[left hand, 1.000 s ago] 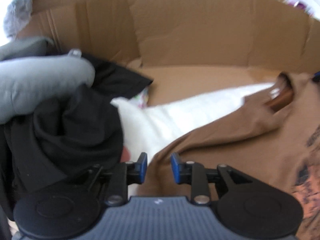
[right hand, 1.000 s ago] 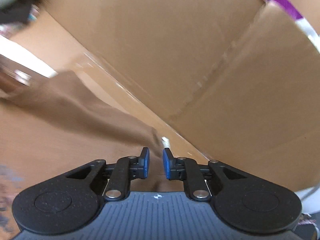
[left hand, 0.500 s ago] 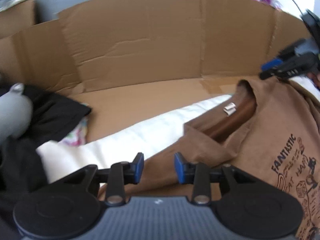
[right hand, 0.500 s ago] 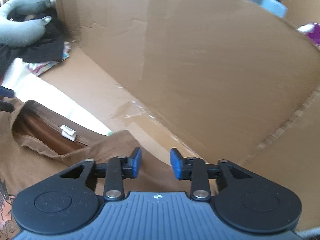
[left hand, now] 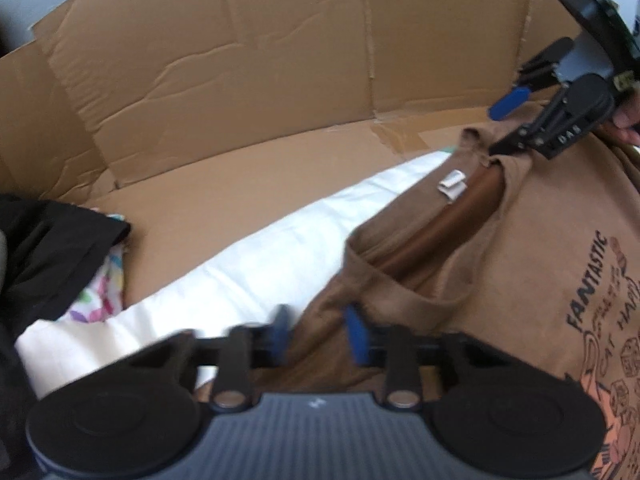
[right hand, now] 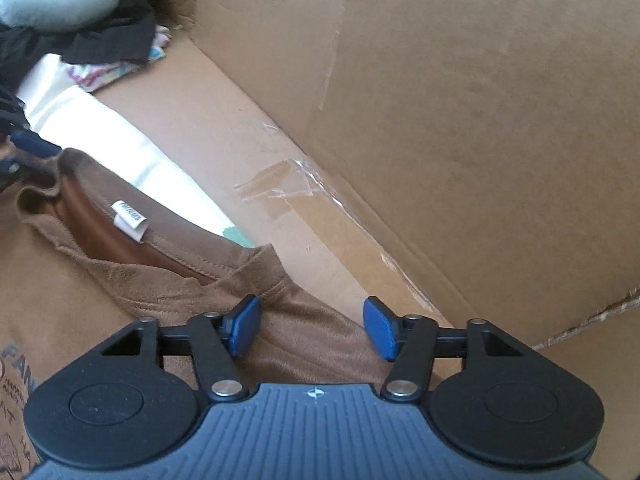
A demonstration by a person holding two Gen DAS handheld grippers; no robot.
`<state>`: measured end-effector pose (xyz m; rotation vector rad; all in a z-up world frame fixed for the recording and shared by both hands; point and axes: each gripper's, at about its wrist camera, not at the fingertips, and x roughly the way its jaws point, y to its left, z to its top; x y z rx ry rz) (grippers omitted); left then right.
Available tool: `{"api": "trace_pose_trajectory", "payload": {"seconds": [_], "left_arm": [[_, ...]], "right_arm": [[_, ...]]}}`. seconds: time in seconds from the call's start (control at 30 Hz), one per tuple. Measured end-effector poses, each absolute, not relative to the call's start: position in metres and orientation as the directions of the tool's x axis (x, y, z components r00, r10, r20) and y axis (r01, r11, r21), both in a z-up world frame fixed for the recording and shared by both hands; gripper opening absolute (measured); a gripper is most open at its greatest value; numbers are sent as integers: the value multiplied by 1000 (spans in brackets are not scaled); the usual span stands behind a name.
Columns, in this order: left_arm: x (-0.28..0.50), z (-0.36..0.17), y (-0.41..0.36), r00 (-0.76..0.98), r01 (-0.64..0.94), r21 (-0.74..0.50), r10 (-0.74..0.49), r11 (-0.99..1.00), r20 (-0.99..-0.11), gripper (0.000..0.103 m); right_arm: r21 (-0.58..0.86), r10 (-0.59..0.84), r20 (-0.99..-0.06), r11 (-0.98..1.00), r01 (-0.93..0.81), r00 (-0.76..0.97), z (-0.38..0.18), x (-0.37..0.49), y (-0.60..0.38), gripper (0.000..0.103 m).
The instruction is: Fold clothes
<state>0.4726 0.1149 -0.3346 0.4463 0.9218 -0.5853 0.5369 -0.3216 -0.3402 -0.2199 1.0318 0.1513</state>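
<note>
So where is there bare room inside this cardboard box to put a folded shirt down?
Bare cardboard floor between the back wall and the white cloth. Crowded: the black garment pile at one end, the brown printed t-shirt at the other.

A brown shirt (left hand: pixel 500 248) lies flat at the right of the frame – black words on its front, neck open, small white tag inside.

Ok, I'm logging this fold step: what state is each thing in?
Brown T-shirt: spread print side up, unfolded, neckline gaping.
Left gripper: open, straddling the shoulder fabric.
Right gripper: open over the other shoulder.
Black garment: crumpled.
White cloth: flat under the shirt.
</note>
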Motion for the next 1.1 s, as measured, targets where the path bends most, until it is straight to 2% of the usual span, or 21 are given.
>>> {"api": "trace_pose_trajectory", "payload": {"seconds": [0.03, 0.07, 0.13, 0.17, 0.2, 0.4, 0.5, 0.57, 0.6, 0.63, 0.7, 0.77, 0.83, 0.9, 0.97, 1.0, 1.07, 1.1], "left_arm": [[473, -334, 114, 471, 640, 110, -275, 761, -838, 13], [474, -334, 113, 473, 638, 110, -275, 762, -837, 10], [475, -333, 112, 478, 632, 111, -273, 767, -835, 7], [476, -331, 112, 491, 621, 115, -271, 775, -828, 6], [477, -329, 112, 507, 608, 117, -271, 785, -818, 5], [489, -320, 115, 610, 492, 139, -226, 860, -760, 3], [493, -321, 110, 597, 486, 135, -216, 863, -773, 4], [493, -319, 110, 605, 481, 136, -216, 866, -766, 8], [494, -317, 112, 613, 467, 128, -216, 875, -760, 8], [495, -314, 114, 622, 456, 122, -217, 882, -753, 8], [494, -310, 117, 638, 447, 122, -221, 886, -737, 8], [492, -308, 119, 631, 467, 112, -242, 877, -737, 9], [492, -309, 120, 601, 496, 95, -263, 863, -755, 17], [494, -314, 119, 554, 528, 66, -285, 847, -782, 41], [496, -320, 116, 538, 536, 78, -269, 840, -799, 55], [496, -324, 114, 534, 540, 83, -265, 838, -803, 55], [494, -329, 111, 530, 542, 89, -258, 836, -808, 55], [493, -332, 110, 530, 544, 93, -255, 834, -809, 44]], "right_arm": [[-100, 37, -859, 966, -237, 511, -339, 535, -322, 46], [-88, 52, -858, 965, -247, 511, -338, 534, -322, 41], [-95, 59, -860, 957, -273, 506, -337, 532, -320, 12], [-115, 49, -861, 951, -287, 507, -337, 531, -317, 3], [-131, 37, -857, 950, -285, 515, -336, 532, -316, 0], [-185, -92, -801, 978, -98, 592, -328, 540, -328, 0], [-117, -70, -806, 992, -42, 587, -324, 542, -337, 1], [-26, 6, -811, 999, -47, 584, -321, 540, -341, 11], [4, 35, -810, 998, -55, 586, -319, 539, -342, 29], [15, 53, -808, 997, -70, 586, -319, 537, -341, 41], [17, 71, -817, 995, -99, 572, -321, 537, -336, 45], [-13, 51, -847, 993, -116, 530, -330, 540, -329, 46], [-28, 36, -860, 993, -117, 509, -338, 542, -325, 46], [-31, 29, -867, 993, -110, 497, -345, 544, -323, 49], [-21, 29, -863, 996, -92, 505, -347, 544, -326, 50], [-20, 33, -860, 995, -98, 508, -346, 543, -327, 50], [-26, 41, -857, 992, -123, 514, -345, 540, -326, 38], [-29, 50, -857, 989, -144, 513, -345, 538, -323, 19]]}}
